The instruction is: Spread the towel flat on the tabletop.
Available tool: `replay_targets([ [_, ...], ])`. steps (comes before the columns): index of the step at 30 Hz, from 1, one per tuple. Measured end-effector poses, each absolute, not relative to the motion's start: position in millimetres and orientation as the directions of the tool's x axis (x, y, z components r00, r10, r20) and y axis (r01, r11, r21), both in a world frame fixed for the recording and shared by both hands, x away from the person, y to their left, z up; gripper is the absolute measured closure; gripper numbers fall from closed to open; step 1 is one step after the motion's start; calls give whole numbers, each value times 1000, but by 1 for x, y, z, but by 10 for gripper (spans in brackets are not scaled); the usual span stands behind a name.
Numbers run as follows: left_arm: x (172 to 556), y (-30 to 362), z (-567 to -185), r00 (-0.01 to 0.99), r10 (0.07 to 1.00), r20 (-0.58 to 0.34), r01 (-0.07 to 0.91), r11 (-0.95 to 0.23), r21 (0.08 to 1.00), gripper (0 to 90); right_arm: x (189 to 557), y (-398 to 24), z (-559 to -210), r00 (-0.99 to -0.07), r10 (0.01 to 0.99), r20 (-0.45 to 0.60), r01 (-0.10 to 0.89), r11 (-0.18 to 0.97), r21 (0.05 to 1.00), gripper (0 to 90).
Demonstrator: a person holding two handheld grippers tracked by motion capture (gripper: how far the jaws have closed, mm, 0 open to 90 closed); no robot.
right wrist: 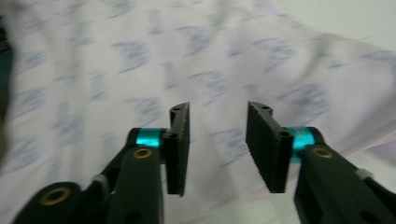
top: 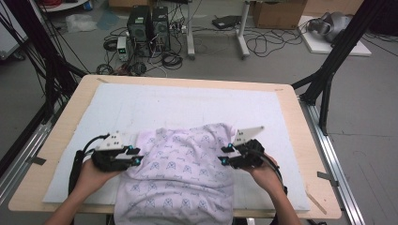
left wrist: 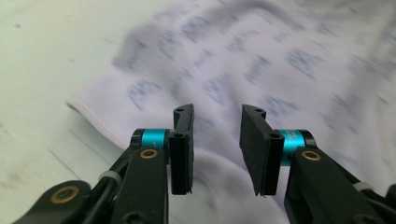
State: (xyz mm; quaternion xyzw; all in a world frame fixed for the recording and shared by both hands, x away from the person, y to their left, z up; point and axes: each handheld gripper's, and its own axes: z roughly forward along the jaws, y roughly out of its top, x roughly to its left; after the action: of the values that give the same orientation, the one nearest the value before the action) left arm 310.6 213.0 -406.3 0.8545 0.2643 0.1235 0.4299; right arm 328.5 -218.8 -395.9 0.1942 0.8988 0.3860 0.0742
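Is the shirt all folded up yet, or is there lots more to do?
Not finished, I think. Done: the patterned shirt lies on the white mat, its far end bunched or turned over. In hand: nothing; the left hand-held gripper and right hand-held gripper sit open at its two sides, with cloth behind the jaws but not pinched. Left: the near end hangs off the table edge and probably needs folding.

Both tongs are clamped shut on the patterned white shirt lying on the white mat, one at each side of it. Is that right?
Not quite. Both gripper views show the left tongs and right tongs with jaws apart and no cloth between them. The rest holds: the shirt lies on the white mat, one pair of tongs at each side.
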Motion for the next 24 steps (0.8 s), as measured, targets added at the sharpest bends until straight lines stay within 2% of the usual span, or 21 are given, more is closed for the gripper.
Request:
replay_targets([
  [2,330,207,-411,808,589,-4,365,-496,788,606,344,-215,-400,-909,417,12,304,642,704,537],
  [6,354,202,-429,777,627,-52,464,-514,722,516,363,-207,-416,-911,413,2,313,688,655,551],
  [7,357,202,-433,779,625,-60,481,-533,696,530,364,-206,-420,-911,413,-4,318,706,633,579],
  [8,358,202,-436,782,620,-71,485,-533,693,586,365,-204,-424,-912,409,-3,321,720,616,621],
  [9,356,202,-436,785,616,-67,475,-530,703,642,364,-203,-427,-914,406,1,323,725,608,699],
  [10,355,202,-434,796,602,-65,463,-536,706,777,363,-202,-430,-918,397,6,320,731,603,755],
  [11,353,201,-433,801,596,-45,450,-551,703,859,362,-204,-431,-922,388,19,315,719,619,867],
  [15,344,204,-425,803,595,-26,430,-549,717,881,358,-207,-428,-928,368,52,318,714,623,885],
  [18,329,215,-416,809,588,-25,404,-524,750,882,344,-212,-416,-937,349,36,287,704,650,887],
  [22,295,228,-414,828,560,-33,377,-512,772,882,311,-224,-407,-951,309,20,242,702,670,888],
  [24,279,233,-416,843,535,-53,371,-507,778,882,293,-229,-410,-956,288,53,247,693,677,888],
])
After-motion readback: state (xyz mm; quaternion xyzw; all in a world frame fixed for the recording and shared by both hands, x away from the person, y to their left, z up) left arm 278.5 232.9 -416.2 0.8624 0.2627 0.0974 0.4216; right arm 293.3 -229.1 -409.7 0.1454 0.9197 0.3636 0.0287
